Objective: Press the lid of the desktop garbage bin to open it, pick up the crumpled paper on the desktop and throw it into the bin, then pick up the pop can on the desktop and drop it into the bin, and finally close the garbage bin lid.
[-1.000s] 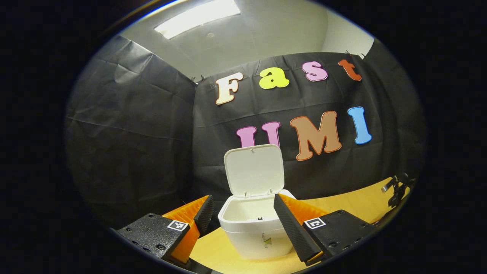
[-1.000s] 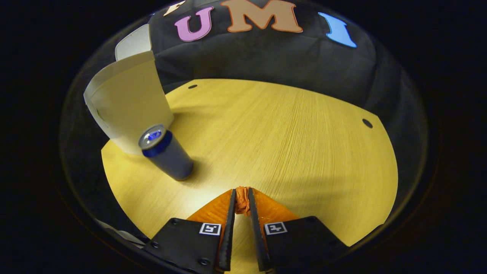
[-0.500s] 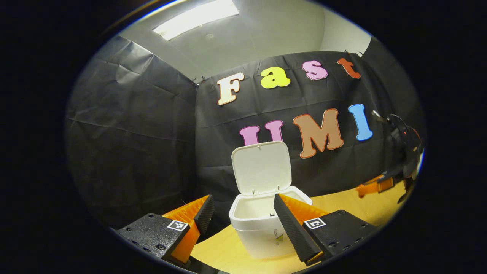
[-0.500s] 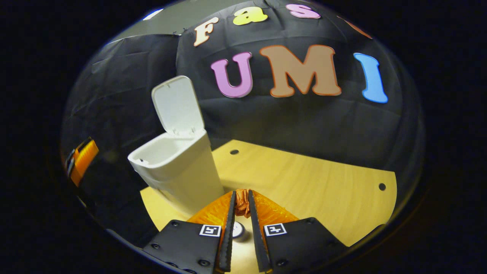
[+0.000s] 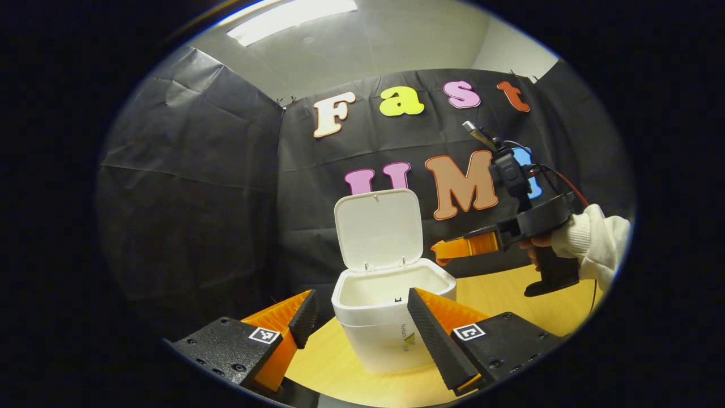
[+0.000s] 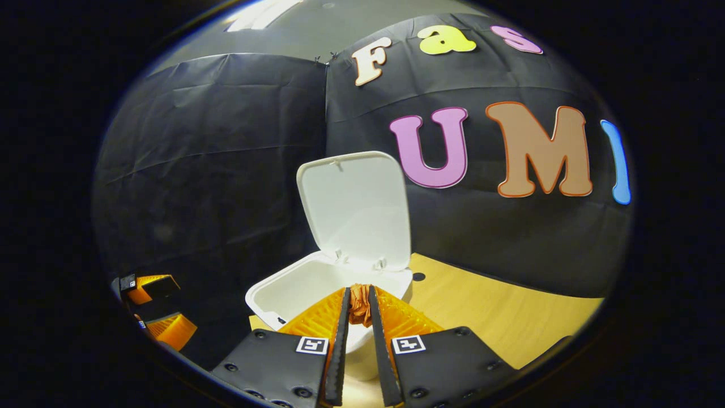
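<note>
The white desktop bin (image 5: 385,334) stands on the wooden table with its lid (image 5: 378,229) swung up and upright. My left gripper (image 5: 358,310) is open and hangs level just in front of the bin, holding nothing. My right gripper (image 6: 357,290) is shut on a small crumpled orange-brown paper (image 6: 358,301). Its tips reach over the near rim of the open bin (image 6: 294,289), with the raised lid (image 6: 354,209) behind them. In the left gripper view the right gripper (image 5: 444,252) comes in from the right at rim height, held by a hand in a white sleeve (image 5: 592,238).
The wooden table (image 6: 510,323) runs right of the bin, with a small dark hole (image 6: 418,276) near the bin's base. Black cloth walls close the back and left. The left gripper (image 6: 156,309) sits low at the left in the right gripper view.
My right gripper has lifted the paper off the table and swung left to the bin's opening, entering the left gripper view from the right. The left gripper has barely moved.
</note>
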